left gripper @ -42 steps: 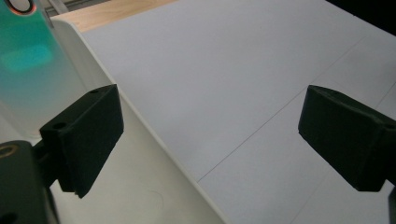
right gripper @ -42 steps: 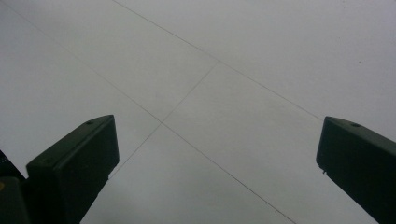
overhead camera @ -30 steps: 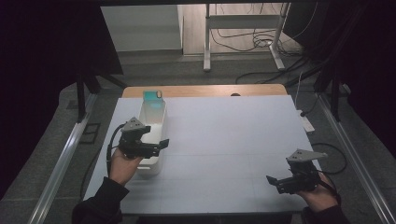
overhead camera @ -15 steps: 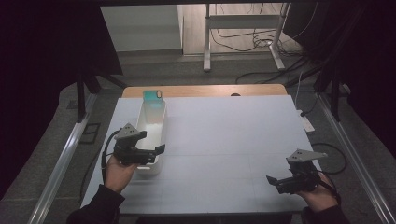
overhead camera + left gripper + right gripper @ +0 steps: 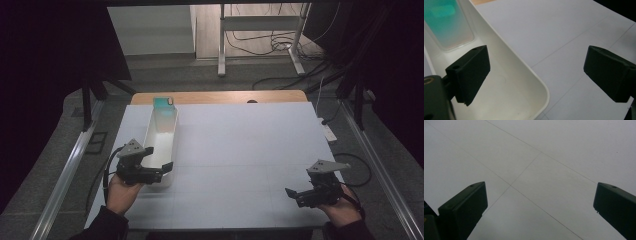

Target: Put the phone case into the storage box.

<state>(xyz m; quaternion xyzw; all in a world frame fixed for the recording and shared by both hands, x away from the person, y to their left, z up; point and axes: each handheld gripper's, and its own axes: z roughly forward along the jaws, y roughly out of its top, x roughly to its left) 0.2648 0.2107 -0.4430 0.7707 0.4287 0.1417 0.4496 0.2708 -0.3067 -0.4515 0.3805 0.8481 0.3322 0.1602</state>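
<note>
A long white tray (image 5: pixel 171 131) lies lengthwise on the left side of the white table (image 5: pixel 240 145). A teal-tinted translucent flat piece, like a phone case (image 5: pixel 164 104), leans at its far end. My left gripper (image 5: pixel 157 159) is open at the tray's near end. In the left gripper view (image 5: pixel 536 72) the tray's rounded near corner rim (image 5: pixel 534 77) lies between the jaws, one jaw over the tray's inside and the other over the table, with the teal piece (image 5: pixel 449 25) farther in. My right gripper (image 5: pixel 294 196) is open over bare table at the near right (image 5: pixel 539 202), nothing between its jaws.
A wooden strip (image 5: pixel 225 96) runs along the table's far edge. Metal rails (image 5: pixel 70 165) flank the table on both sides. Cables and a stand's legs (image 5: pixel 260 45) lie on the floor beyond. Thin seam lines (image 5: pixel 524 173) cross the white tabletop.
My left gripper has drawn back along the tray toward the person and now sits at the tray's near end. The right gripper has stayed put.
</note>
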